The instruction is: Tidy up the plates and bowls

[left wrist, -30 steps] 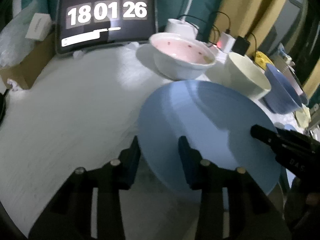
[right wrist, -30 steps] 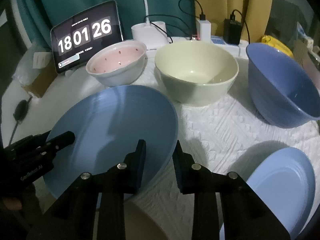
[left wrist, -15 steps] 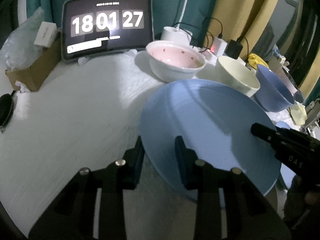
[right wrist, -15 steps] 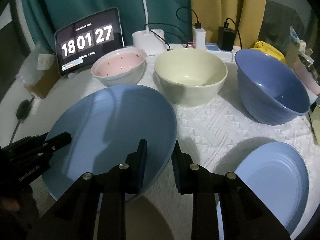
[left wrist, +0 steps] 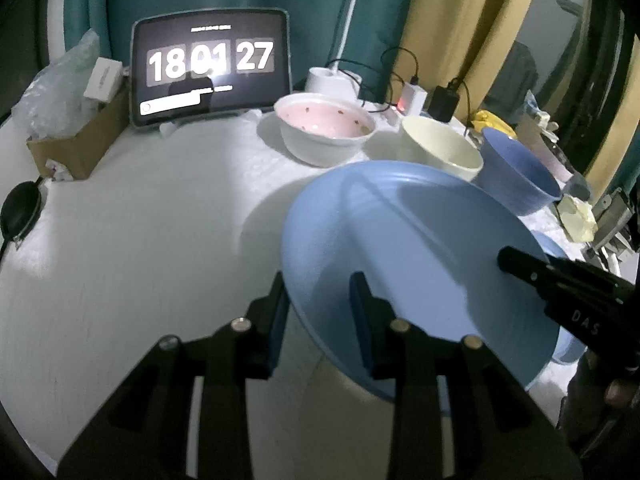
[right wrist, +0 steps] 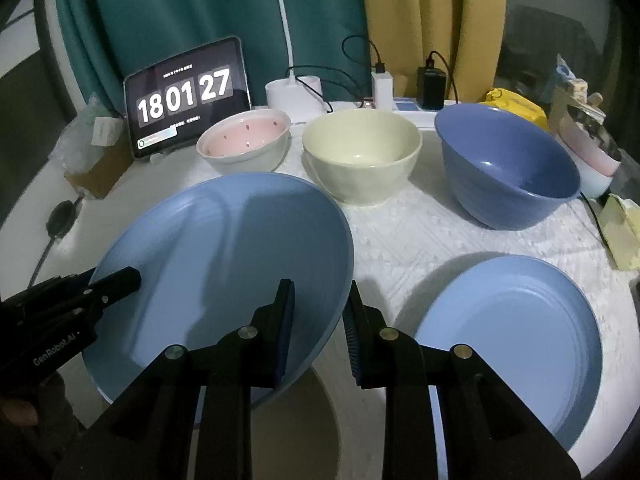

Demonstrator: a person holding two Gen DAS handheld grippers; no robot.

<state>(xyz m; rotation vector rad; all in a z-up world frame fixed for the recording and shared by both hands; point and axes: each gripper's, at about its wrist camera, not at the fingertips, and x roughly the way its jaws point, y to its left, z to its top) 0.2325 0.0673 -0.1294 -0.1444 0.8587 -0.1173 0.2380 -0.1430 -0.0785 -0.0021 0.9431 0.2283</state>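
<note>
A large light-blue plate (left wrist: 416, 252) (right wrist: 224, 256) is held above the table by both grippers. My left gripper (left wrist: 320, 308) is shut on its left rim; it shows in the right wrist view (right wrist: 116, 284). My right gripper (right wrist: 318, 308) is shut on its right rim; it shows in the left wrist view (left wrist: 516, 264). A second blue plate (right wrist: 516, 340) lies on the table at the right. A pink-lined bowl (right wrist: 244, 144), a cream bowl (right wrist: 360, 156) and a dark-blue bowl (right wrist: 508, 168) stand in a row behind.
A tablet clock (right wrist: 184, 96) leans at the back left, beside a cardboard box (left wrist: 80, 140). Chargers and cables (right wrist: 400, 84) line the back edge. A yellow cloth (right wrist: 620, 224) and clutter lie at the right edge. White tablecloth (left wrist: 140, 220) spreads to the left.
Both grippers have lifted the large blue plate higher off the table and pulled back a little. The second plate at the right shows more fully.
</note>
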